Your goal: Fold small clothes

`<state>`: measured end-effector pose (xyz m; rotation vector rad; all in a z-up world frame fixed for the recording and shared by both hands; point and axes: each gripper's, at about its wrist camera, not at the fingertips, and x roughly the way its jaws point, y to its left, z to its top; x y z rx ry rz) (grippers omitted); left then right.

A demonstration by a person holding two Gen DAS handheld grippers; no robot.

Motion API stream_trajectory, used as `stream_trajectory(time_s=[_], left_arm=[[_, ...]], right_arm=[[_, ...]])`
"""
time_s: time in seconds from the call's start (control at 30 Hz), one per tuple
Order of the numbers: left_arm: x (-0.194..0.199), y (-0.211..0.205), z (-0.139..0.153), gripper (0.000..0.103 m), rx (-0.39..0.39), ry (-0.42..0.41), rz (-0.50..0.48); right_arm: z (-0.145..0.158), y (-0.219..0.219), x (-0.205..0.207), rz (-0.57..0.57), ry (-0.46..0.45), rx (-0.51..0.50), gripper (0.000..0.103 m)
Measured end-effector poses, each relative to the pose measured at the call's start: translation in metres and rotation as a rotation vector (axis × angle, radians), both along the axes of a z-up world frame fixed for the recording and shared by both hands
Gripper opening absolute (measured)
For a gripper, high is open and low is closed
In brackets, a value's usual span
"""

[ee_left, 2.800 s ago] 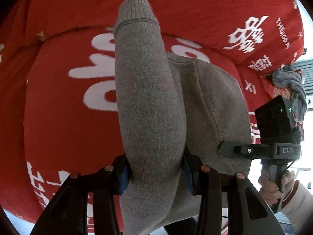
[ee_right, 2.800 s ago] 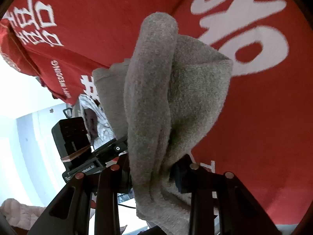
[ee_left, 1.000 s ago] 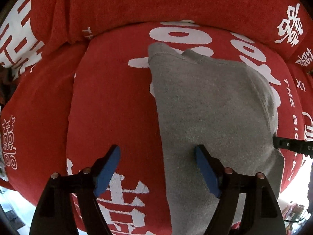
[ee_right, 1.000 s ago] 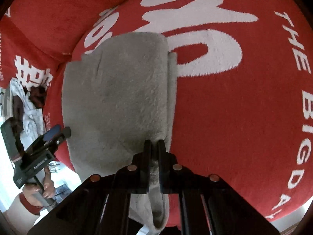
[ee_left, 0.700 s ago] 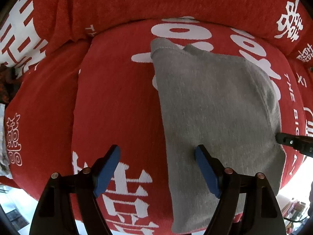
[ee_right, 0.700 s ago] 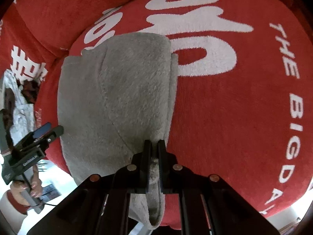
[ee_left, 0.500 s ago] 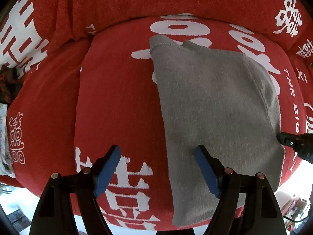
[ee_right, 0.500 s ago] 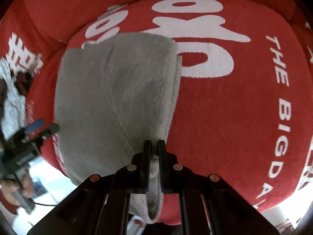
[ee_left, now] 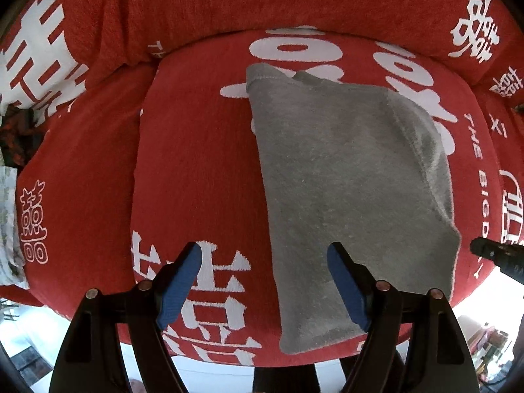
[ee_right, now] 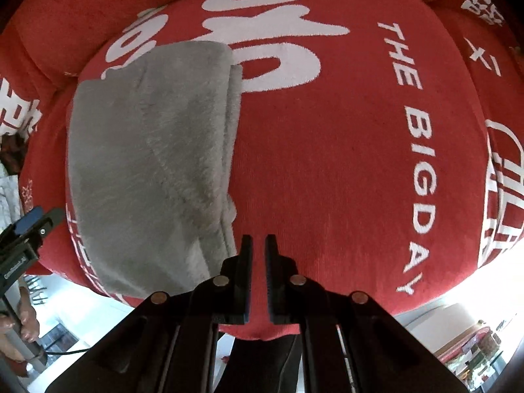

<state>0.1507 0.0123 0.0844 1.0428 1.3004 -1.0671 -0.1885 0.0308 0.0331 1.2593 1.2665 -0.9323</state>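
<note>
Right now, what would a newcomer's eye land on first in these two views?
The bright red cover with big white lettering fills both views. On it lies a folded grey garment, flat, right of centre in the left wrist view. The left gripper hangs over it with jaws wide, while the right gripper is shut on nothing beside the garment's edge.

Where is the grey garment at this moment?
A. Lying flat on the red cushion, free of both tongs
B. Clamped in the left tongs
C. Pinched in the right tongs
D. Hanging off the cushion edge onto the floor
A: the grey garment lies flat on the red cushion; the left tongs stand wide open and empty, and the right tongs are closed on nothing beside it.
</note>
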Motion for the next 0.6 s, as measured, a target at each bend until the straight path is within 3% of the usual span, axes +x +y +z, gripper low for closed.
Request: stream_trajectory(time_s=[0.03, 0.1, 0.17, 0.3, 0.47, 0.6], left_arm=[[0.000, 0.000, 0.002, 0.082, -0.006, 0.006, 0.008], [0.001, 0.000, 0.006, 0.103, -0.015, 0.021, 0.023], [0.000, 0.001, 0.009, 0.103, -0.014, 0.008, 0.019], [-0.003, 0.002, 0.011, 0.103, 0.010, -0.011, 0.014], [-0.007, 0.004, 0.013, 0.103, 0.021, -0.038, 0.008], [-0.008, 0.006, 0.016, 0.103, 0.011, -0.049, 0.013]], right_arm=[[0.004, 0.003, 0.002, -0.001, 0.000, -0.006, 0.009], [0.011, 0.007, 0.005, -0.001, 0.002, -0.017, 0.019], [0.018, 0.007, 0.006, -0.001, -0.004, -0.029, 0.043], [0.027, 0.014, 0.023, 0.006, -0.011, -0.060, 0.052], [0.036, 0.020, 0.043, 0.012, -0.001, -0.117, 0.081], [0.043, 0.022, 0.052, 0.019, 0.038, -0.168, 0.086]])
